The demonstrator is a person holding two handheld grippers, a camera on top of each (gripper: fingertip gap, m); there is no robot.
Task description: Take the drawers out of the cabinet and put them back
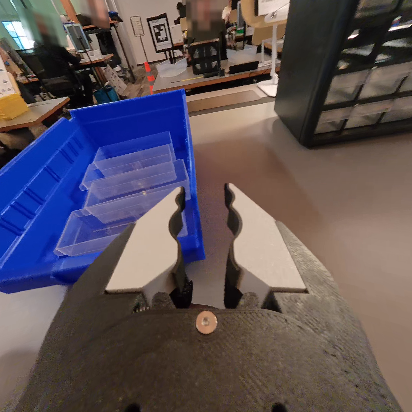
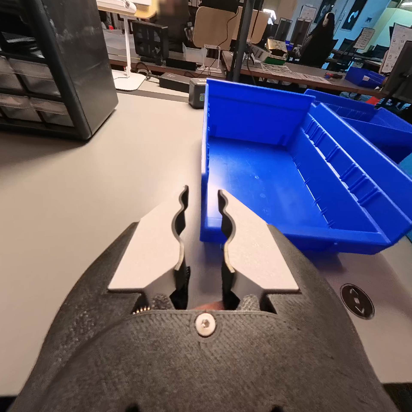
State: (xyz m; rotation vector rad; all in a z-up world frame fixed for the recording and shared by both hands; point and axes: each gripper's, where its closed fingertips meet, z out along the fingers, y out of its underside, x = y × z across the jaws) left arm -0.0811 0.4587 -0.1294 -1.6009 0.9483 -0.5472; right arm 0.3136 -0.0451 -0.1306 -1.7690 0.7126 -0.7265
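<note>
In the left wrist view my left gripper [image 1: 204, 189] is open with nothing between its fingers, above the table beside the right wall of a blue bin [image 1: 44, 200]. Several clear plastic drawers [image 1: 133, 176] lie in that bin. The black drawer cabinet [image 1: 347, 73] stands at the far right with clear drawers in its slots. In the right wrist view my right gripper [image 2: 202, 191] is open and holds nothing, above the left wall of another blue bin [image 2: 267, 178] with no drawers in it. The cabinet [image 2: 55, 66] shows at the far left.
The grey table [image 1: 289, 189] carries both bins and the cabinet. More blue bins [image 2: 367, 124] sit behind the right one. A small dark box [image 2: 197, 93] stands beyond it. A lamp base [image 2: 128, 81], other benches and people are in the background.
</note>
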